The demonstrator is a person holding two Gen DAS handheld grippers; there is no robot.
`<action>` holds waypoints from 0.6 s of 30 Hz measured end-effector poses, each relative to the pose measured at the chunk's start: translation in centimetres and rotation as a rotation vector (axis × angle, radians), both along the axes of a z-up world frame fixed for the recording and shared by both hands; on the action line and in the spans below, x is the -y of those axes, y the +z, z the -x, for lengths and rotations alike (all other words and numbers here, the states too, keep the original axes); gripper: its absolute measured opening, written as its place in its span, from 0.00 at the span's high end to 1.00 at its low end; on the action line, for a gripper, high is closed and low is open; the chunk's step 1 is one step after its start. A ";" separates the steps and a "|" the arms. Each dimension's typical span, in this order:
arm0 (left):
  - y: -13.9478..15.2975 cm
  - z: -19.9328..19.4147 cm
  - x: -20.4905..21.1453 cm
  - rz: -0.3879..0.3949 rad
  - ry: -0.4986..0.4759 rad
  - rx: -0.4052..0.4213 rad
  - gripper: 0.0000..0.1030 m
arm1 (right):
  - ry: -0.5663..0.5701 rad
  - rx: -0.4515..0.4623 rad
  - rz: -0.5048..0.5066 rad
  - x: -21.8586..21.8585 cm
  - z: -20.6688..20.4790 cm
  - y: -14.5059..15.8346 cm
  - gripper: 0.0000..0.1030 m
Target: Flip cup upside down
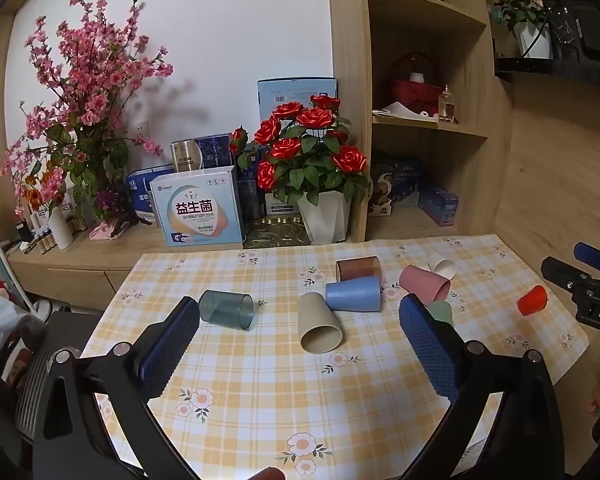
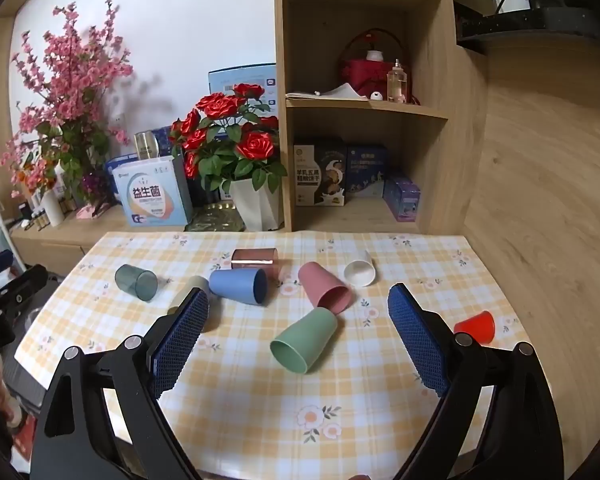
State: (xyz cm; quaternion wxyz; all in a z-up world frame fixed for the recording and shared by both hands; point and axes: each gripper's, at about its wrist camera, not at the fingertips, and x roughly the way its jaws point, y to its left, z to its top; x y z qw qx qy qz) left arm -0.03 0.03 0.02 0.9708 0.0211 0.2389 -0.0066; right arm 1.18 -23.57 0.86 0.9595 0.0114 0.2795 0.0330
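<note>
Right, both claws stand wide and empty above the near edge of the table, so I judge nothing is picked yet. My left gripper frames the beige cup, which lies on its side with its mouth toward me; my right gripper frames the green cup, also on its side, mouth toward me, its base touching the pink cup.

To do this well I would take one cup across its middle, fingers on the curved wall, lift it clear of its neighbours, then turn the wrist until the mouth faces down and set it flat before letting go. The green one needs pulling away from the pink first, or that will roll.

The blue cup, brown cup, white cup, grey cup and red cup lie further off. From the left view the green cup is mostly behind a finger. Whether the red one lies or stands inverted I cannot tell.
</note>
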 end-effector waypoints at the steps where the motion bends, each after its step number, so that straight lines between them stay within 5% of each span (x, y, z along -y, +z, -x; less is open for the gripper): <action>1: 0.0 0.0 0.0 -0.001 -0.001 0.000 0.06 | 0.000 -0.009 0.003 0.0 -0.1 0.0 0.14; 18: -0.6 0.0 0.2 -0.001 -0.002 -0.005 0.06 | -0.005 -0.012 0.001 0.0 -0.1 -0.3 0.14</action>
